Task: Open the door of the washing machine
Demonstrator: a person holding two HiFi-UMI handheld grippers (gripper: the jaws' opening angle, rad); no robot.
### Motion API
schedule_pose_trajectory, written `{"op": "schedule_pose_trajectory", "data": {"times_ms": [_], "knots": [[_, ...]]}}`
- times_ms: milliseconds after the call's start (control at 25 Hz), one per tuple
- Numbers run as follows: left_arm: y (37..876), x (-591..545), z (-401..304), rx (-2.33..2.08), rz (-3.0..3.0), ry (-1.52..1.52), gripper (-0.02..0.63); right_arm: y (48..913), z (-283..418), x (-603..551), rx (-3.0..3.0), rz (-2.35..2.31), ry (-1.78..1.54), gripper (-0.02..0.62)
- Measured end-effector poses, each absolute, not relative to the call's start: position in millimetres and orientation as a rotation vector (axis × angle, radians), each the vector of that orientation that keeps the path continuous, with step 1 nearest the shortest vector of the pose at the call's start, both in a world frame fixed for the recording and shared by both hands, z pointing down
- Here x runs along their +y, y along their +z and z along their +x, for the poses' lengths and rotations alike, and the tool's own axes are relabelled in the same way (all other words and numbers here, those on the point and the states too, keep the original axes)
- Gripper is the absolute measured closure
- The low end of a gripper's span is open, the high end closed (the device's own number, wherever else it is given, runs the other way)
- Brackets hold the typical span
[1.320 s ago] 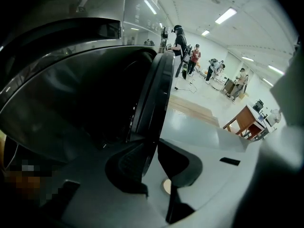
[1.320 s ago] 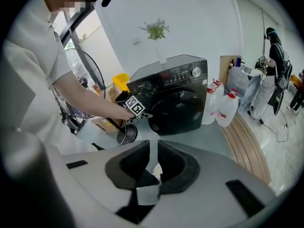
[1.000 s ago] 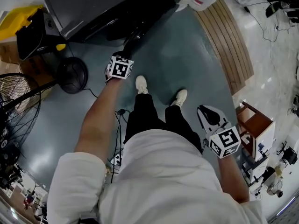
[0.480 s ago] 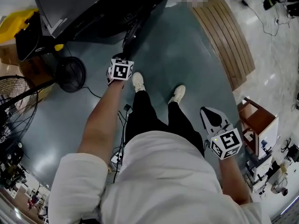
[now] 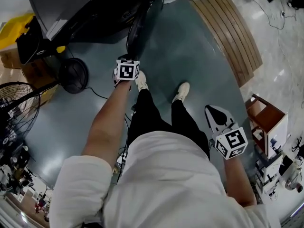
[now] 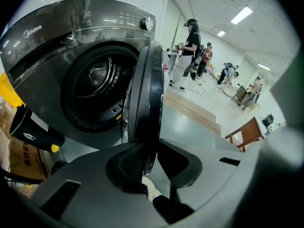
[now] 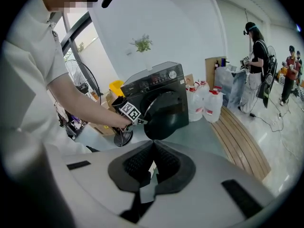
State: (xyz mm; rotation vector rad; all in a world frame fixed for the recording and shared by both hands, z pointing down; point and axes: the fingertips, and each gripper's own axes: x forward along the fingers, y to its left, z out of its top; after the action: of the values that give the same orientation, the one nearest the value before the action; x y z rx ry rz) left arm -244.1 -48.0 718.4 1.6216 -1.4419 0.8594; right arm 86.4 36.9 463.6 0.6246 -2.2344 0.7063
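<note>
The dark grey washing machine (image 5: 85, 8) stands at the top left of the head view. Its round door (image 5: 135, 32) hangs open, edge-on to me. My left gripper (image 5: 125, 58) is at the door's free edge. In the left gripper view the door rim (image 6: 145, 89) runs down between the jaws of my left gripper (image 6: 151, 163), which is shut on it, and the drum opening (image 6: 97, 89) shows behind. My right gripper (image 5: 214, 112) hangs low at my right side, shut and holding nothing. The right gripper view shows the machine (image 7: 156, 87), the door (image 7: 164, 118) and my left gripper (image 7: 138, 121).
A wire fan (image 5: 14, 108), a round black base (image 5: 73, 75) and a yellow object (image 5: 14, 25) sit left of the machine. A cable (image 5: 102, 96) crosses the floor. A wooden platform (image 5: 232, 37) with water jugs (image 7: 209, 106) lies to the right. A wooden stool (image 5: 266, 122) stands by my right gripper. People (image 6: 190, 51) stand behind.
My left gripper has shifted a little to the right with the door's edge still in it. The right gripper has drifted slightly right and down. The feet have stepped.
</note>
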Motion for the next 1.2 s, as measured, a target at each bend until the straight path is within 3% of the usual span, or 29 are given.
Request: {"op": "schedule_pose_trajectory", "data": {"times_ms": [1200], "knots": [[722, -67, -98, -1.404, 1.440, 0.743, 0.520, 482, 175, 30, -2.260, 0.801, 0.827, 0.586]]}}
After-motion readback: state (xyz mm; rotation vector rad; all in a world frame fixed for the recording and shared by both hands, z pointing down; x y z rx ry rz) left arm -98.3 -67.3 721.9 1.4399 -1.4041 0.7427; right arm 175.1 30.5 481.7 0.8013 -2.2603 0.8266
